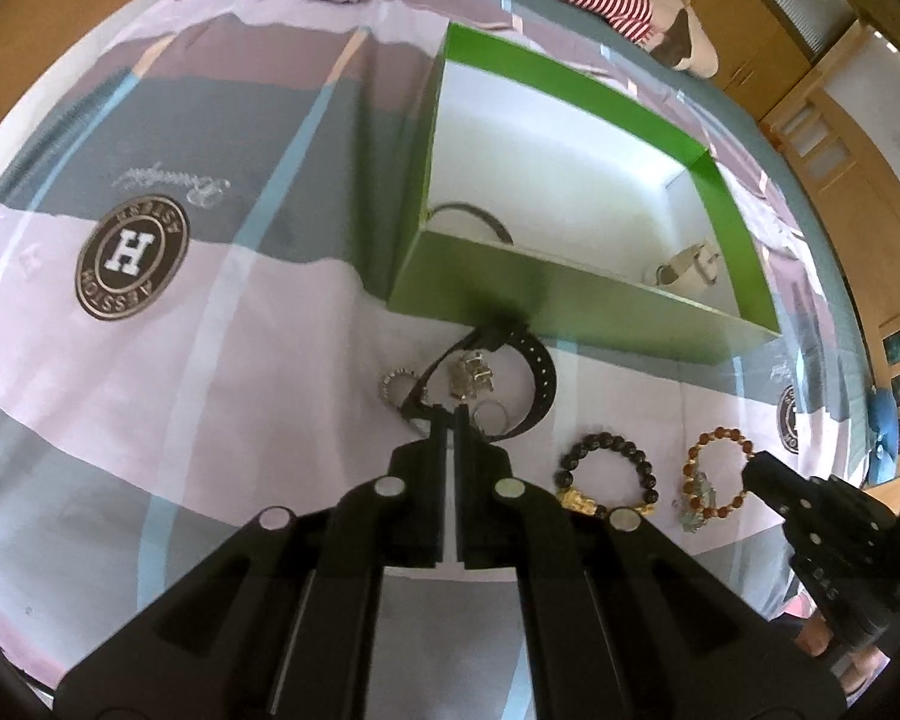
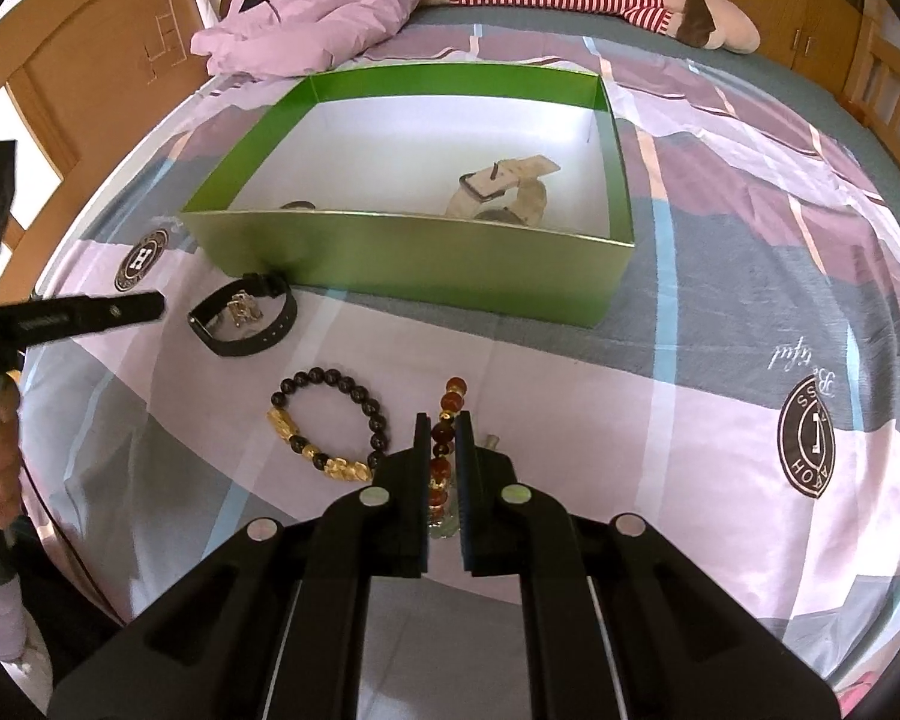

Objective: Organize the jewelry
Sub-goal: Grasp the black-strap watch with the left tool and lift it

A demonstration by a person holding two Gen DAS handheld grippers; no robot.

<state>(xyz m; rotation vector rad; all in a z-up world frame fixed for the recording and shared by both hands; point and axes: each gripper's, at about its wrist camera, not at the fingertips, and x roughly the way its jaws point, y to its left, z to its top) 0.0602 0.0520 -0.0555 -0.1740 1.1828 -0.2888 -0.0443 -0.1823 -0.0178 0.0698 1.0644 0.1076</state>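
Your right gripper was clamped on the brown bead bracelet, its beads pinched between the closed jaws low over the patterned bedsheet. Your left gripper had its jaws pressed together with nothing visibly between them, tips just above the black watch strap, which looped around a small silver charm and lay beside a ring. The black bead bracelet with gold charms lay on the sheet between the two grippers. Behind them stood the open green box, already holding a pale watch and a dark band.
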